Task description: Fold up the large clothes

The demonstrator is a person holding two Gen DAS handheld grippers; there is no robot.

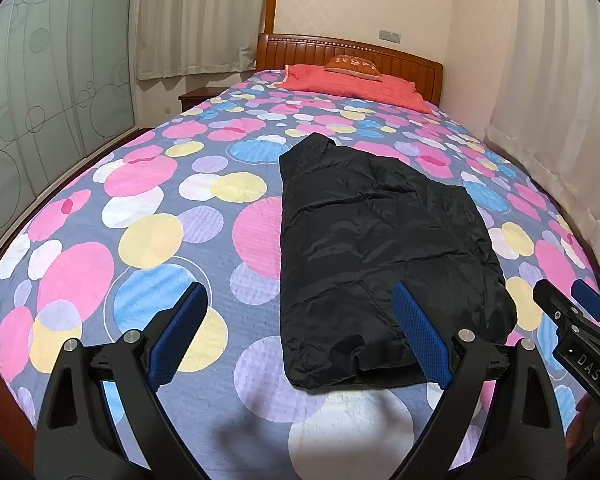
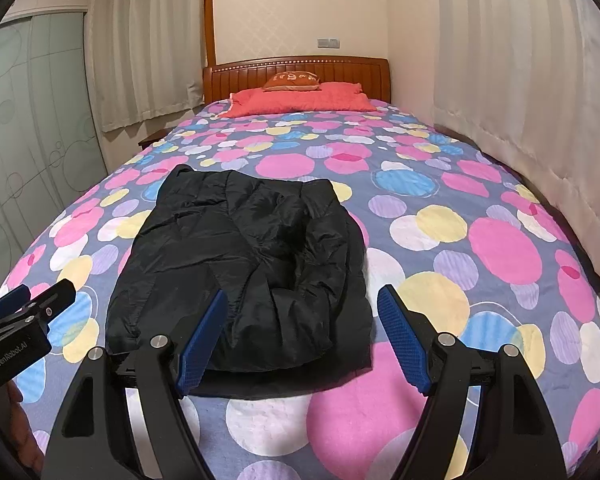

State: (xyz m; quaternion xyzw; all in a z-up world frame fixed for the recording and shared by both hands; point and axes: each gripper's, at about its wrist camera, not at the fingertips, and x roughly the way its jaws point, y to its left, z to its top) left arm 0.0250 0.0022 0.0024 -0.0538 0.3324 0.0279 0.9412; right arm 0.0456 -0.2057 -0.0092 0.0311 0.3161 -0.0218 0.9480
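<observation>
Both claws stand apart and empty: the left gripper (image 1: 300, 328) and right gripper (image 2: 302, 330) hover above the bed's (image 1: 148, 216) near edge. Between them the black jacket (image 1: 372, 248) lies narrowed lengthwise, sides apparently folded in; a crosswise fold likely remains.

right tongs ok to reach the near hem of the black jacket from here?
Probably yes. The right tongs are open and hover right over the near edge of the black jacket, with nothing between them. The left tongs sit off to the side, clear of the path.
</observation>
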